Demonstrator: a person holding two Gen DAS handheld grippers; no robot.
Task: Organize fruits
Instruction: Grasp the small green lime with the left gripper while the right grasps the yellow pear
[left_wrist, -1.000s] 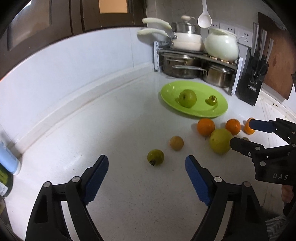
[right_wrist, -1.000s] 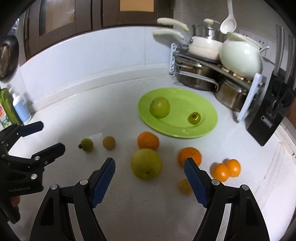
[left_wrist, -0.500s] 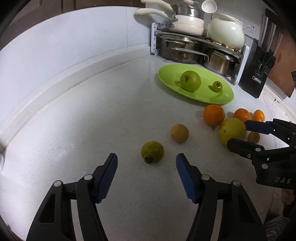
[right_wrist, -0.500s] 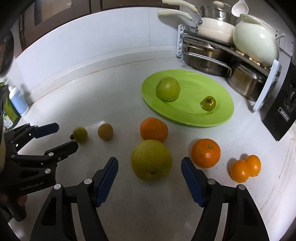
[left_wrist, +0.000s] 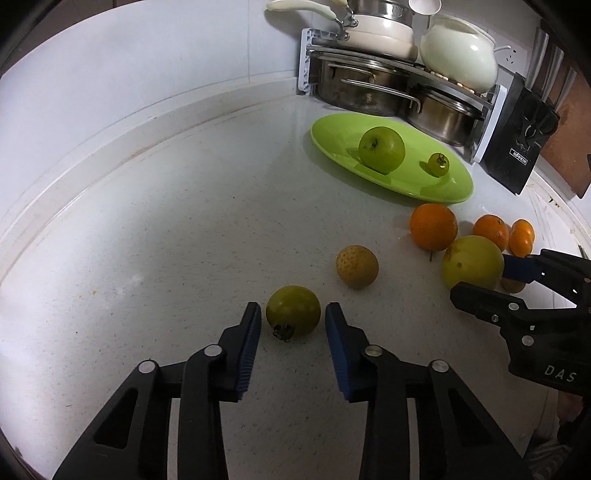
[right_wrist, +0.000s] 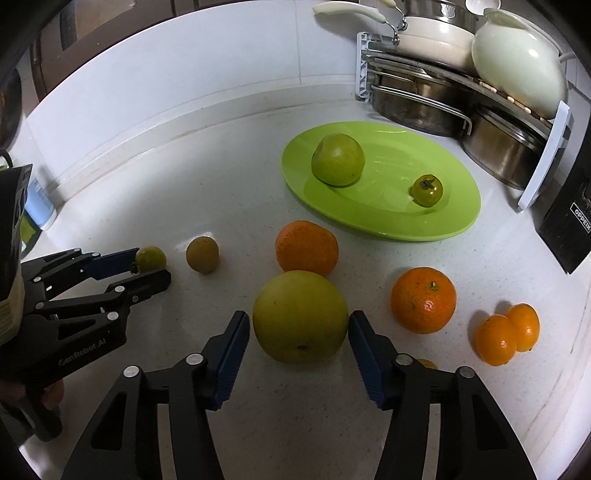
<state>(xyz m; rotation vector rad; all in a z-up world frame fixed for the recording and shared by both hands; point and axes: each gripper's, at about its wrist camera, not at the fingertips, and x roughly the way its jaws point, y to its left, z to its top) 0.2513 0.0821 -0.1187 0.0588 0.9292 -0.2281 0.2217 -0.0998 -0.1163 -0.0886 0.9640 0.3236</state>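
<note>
The left hand-held gripper (left_wrist: 291, 317) is closing its blue-padded jaws around a small round green fruit with a dark calyx (left_wrist: 293, 312), which sits on the white speckled counter (left_wrist: 184, 221); narrow gaps show on both sides, so the pads are not pressing yet. The right hand-held gripper (right_wrist: 298, 325) is closing on a large round yellow-green fruit (right_wrist: 300, 315), nearly touching (contact cannot be told). Both fruits lie on the near side of the oval lime-green plastic plate (right_wrist: 454, 218), which carries a green apple (right_wrist: 338, 158) and a small green tomato (right_wrist: 427, 190).
</note>
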